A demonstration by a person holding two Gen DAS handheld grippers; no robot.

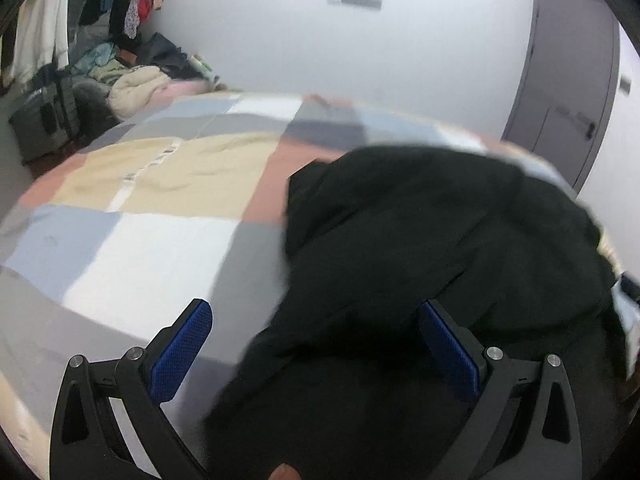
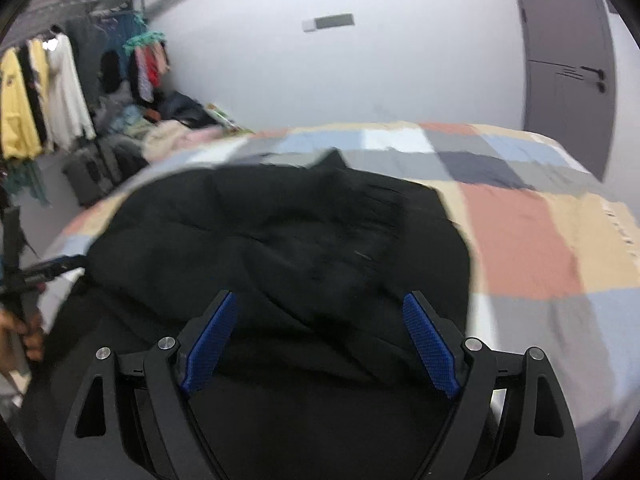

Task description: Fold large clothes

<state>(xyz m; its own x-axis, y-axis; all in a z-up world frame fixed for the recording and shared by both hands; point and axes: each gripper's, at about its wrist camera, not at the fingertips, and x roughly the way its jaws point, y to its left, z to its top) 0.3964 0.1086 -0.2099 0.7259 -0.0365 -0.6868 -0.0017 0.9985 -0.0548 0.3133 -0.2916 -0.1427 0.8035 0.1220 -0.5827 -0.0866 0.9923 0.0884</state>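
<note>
Both grippers, left gripper [image 1: 316, 344] and right gripper [image 2: 320, 340], gape wide over black garment [image 2: 280, 240] on patchwork bedspread [image 2: 520, 232]; white wall [image 2: 360, 80] behind

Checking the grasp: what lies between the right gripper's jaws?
Only the black garment on the checked bedspread lies between the open right gripper jaws, in the right wrist view.

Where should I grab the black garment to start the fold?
Judging by its bunched heap on the patchwork bedspread, take the black garment at its near edge, coming from the bed's near side. Both the left hand-held gripper and the right hand-held gripper are open there.
</note>
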